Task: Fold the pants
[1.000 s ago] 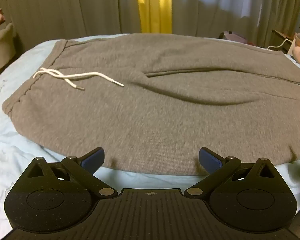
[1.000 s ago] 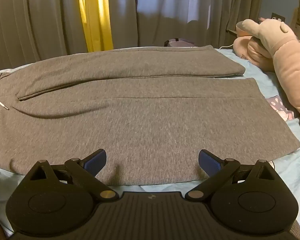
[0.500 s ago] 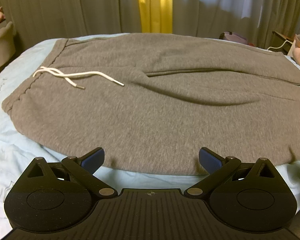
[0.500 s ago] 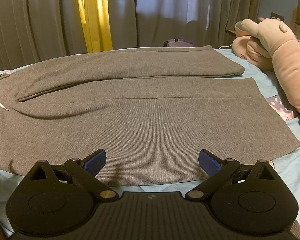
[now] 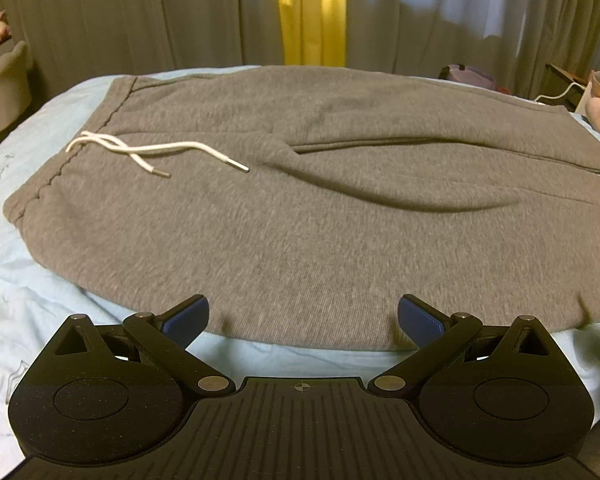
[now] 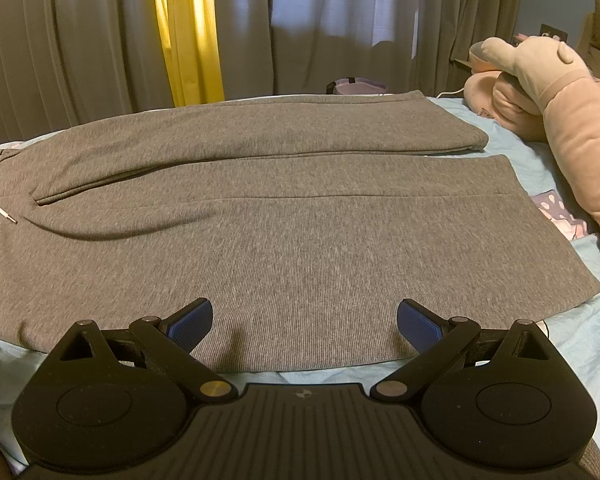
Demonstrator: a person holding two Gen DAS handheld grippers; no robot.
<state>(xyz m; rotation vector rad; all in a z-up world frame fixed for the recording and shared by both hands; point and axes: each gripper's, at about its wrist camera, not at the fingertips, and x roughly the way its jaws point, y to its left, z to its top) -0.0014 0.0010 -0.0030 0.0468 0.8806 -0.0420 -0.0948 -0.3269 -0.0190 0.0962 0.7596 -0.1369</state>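
Observation:
Grey sweatpants [image 5: 300, 208] lie flat on a light blue bed sheet [image 5: 12, 160], waistband to the left with a white drawstring [image 5: 148, 152] on top. The right wrist view shows both legs [image 6: 300, 240] running right, the far leg beside the near one, cuffs at the right. My left gripper [image 5: 303, 314] is open and empty, hovering over the pants' near edge by the hip. My right gripper [image 6: 304, 318] is open and empty over the near edge of the near leg.
A pink plush toy [image 6: 560, 120] lies on the bed right of the cuffs. Curtains [image 6: 100, 40] with a yellow strip [image 6: 188, 32] hang behind the bed. A chair [image 5: 0, 84] stands at the far left. A purple bag [image 6: 356, 86] sits past the far edge.
Both grippers have edged slightly forward toward the pants' near edge. The pants have not moved.

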